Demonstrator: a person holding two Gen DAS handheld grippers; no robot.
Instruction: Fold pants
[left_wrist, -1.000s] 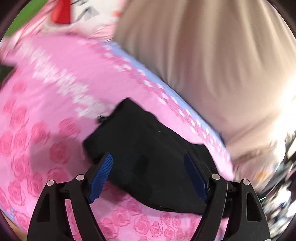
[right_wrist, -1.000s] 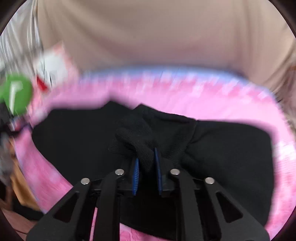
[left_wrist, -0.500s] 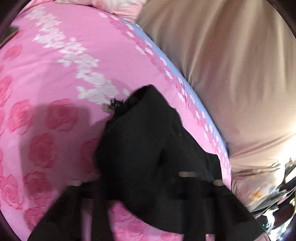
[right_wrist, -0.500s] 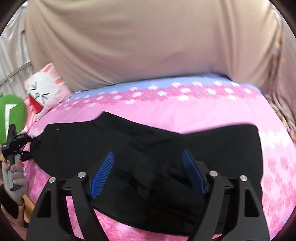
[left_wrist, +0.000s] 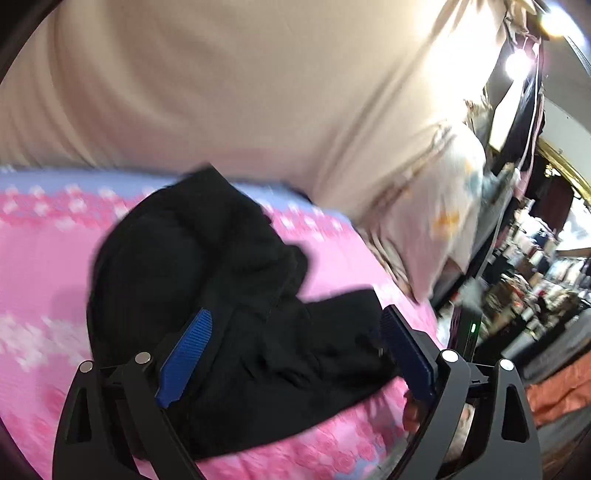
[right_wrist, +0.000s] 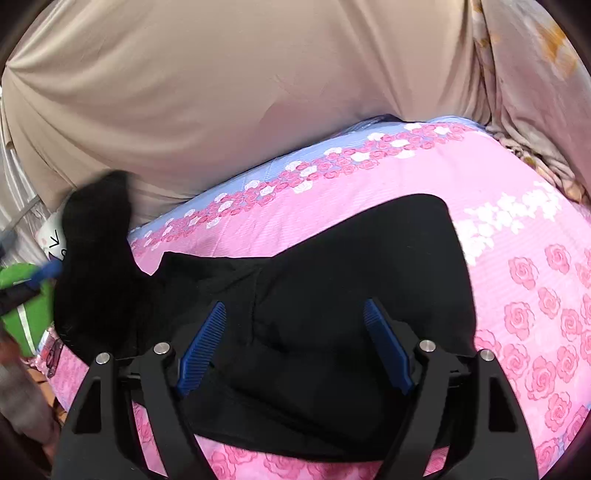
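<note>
The black knit fabric pants (right_wrist: 351, 295) are seen lying across the pink rose-patterned bedspread (right_wrist: 524, 266), in front of a beige draped curtain (right_wrist: 184, 92). One end of the pants is raised off the bed at the left of the right wrist view, beside a green-bodied tool that is only partly seen; what holds that end up cannot be told. In the left wrist view, which is blurred, the same garment is seen bunched and humped rather than flat.

The right gripper (right_wrist: 295, 343) is held wide above the middle of the pants, with nothing between its blue ribbed pads (right_wrist: 201, 347). The left gripper (left_wrist: 295, 362) is likewise spread wide over the crumpled cloth, and nothing is gripped.

Several risks may be judged from this. Since the cloth is slack and layered, more than one layer could be pinched, and a crooked fold would result. The bedspread beneath could be caught along with the pants if a gripper is lowered too deep. The raised end could flop back unevenly and creases would be trapped.
</note>
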